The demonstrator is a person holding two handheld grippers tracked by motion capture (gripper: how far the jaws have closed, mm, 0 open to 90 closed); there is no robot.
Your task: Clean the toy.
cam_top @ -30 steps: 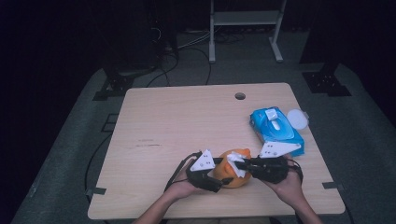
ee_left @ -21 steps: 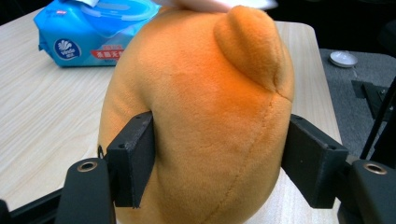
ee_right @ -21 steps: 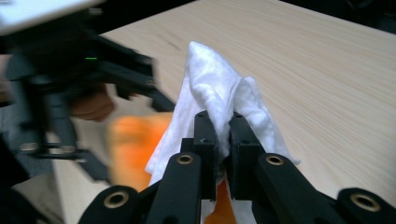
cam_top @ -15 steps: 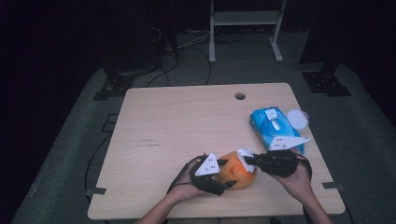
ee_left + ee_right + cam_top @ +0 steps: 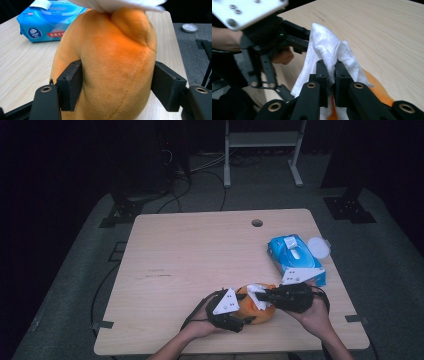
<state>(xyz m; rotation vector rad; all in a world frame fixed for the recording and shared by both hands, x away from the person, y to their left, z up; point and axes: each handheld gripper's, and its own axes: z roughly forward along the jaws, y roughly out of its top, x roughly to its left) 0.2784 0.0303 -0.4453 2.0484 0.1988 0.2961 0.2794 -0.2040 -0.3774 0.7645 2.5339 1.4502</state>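
The orange plush toy (image 5: 110, 67) is rounded, short-piled, with stitched seams; a white wipe (image 5: 324, 50) lies over its top. It sits near the counter (image 5: 200, 250) front edge, at 6 o'clock. The left tool (image 5: 235, 317) has its jaws pressed into the toy's flanks and has just been closing further on it. The right tool (image 5: 262, 296) is fully closed, pinching the wipe. A blue wipes pack (image 5: 295, 260) lies at 3 o'clock. The counter is pale wood-grain with one cable hole (image 5: 257, 223); dark room, grey floor (image 5: 75, 270).
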